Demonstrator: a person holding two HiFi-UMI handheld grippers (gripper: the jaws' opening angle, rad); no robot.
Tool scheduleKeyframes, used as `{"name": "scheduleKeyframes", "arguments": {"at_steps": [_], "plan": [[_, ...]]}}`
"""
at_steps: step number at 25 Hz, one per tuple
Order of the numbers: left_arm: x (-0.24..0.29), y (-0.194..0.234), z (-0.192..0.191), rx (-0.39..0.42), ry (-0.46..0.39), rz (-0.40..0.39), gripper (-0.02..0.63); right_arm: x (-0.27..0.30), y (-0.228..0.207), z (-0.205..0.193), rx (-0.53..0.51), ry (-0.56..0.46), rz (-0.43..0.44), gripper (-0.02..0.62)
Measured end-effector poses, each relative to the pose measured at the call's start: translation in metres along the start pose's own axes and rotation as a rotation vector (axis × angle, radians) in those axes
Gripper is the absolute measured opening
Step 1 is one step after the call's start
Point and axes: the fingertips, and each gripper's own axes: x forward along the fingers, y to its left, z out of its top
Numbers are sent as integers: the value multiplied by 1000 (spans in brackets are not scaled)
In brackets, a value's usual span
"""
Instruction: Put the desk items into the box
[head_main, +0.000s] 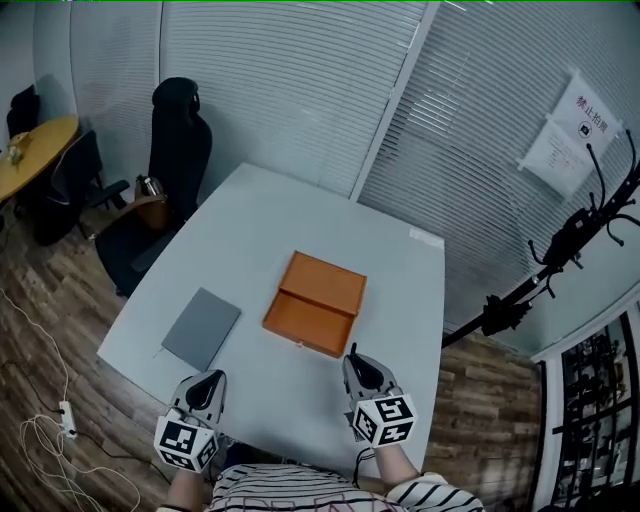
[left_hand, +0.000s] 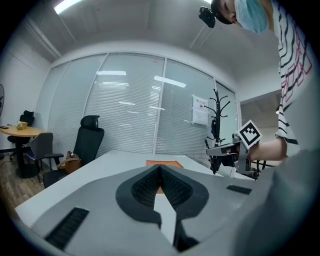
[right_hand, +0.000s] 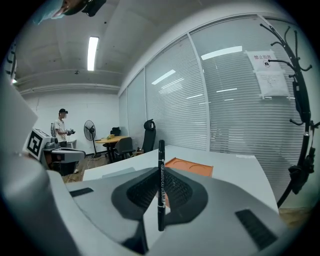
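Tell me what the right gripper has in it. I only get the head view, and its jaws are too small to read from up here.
Observer: The right gripper is shut on a black marker, which stands upright between the jaws.
Operator: And the left one?
Observer: The left gripper is shut with nothing between its jaws. The orange box lies on the table beyond them.
Operator: Anyone else in the room?
Observer: The right gripper view shows a person standing far off near a fan.
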Motion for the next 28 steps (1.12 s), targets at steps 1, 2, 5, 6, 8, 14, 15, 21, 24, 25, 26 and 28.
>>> {"name": "scheduleKeyframes", "arguments": {"at_steps": [1, 2, 5, 6, 8, 14, 15, 21, 24, 25, 26, 28], "plan": [[5, 6, 2, 1, 1, -9, 21, 6, 0, 3, -3, 1, -7, 48], [10, 12, 4, 2, 2, -17, 21, 12, -1, 5, -5, 2, -14, 48], [24, 25, 11, 12, -2, -48, 21, 30, -4, 13, -15, 1, -37, 48], [28, 29, 13, 16, -3, -57, 21, 36, -5, 16, -22, 1, -43, 48], [35, 36, 17, 26, -6, -75, 21, 49, -5, 21, -37, 2, -51, 48], [53, 57, 27, 36, -14, -102, 21, 84, -11, 36, -89, 12, -67, 48], [56, 60, 27, 35, -12, -106, 21, 89, -11, 38, -96, 15, -70, 48], [68, 75, 26, 33, -5, -122, 21, 122, -13, 42, -138, 45, -78, 48], [70, 82, 24, 27, 1, -123, 21, 139, -13, 39, -158, 68, -78, 48], [71, 84, 23, 26, 3, -123, 21, 144, -13, 37, -164, 77, -78, 48], [71, 87, 22, 25, 4, -122, 21, 148, -13, 35, -171, 88, -77, 48], [72, 92, 21, 24, 7, -121, 21, 158, -13, 30, -190, 112, -75, 48]]}}
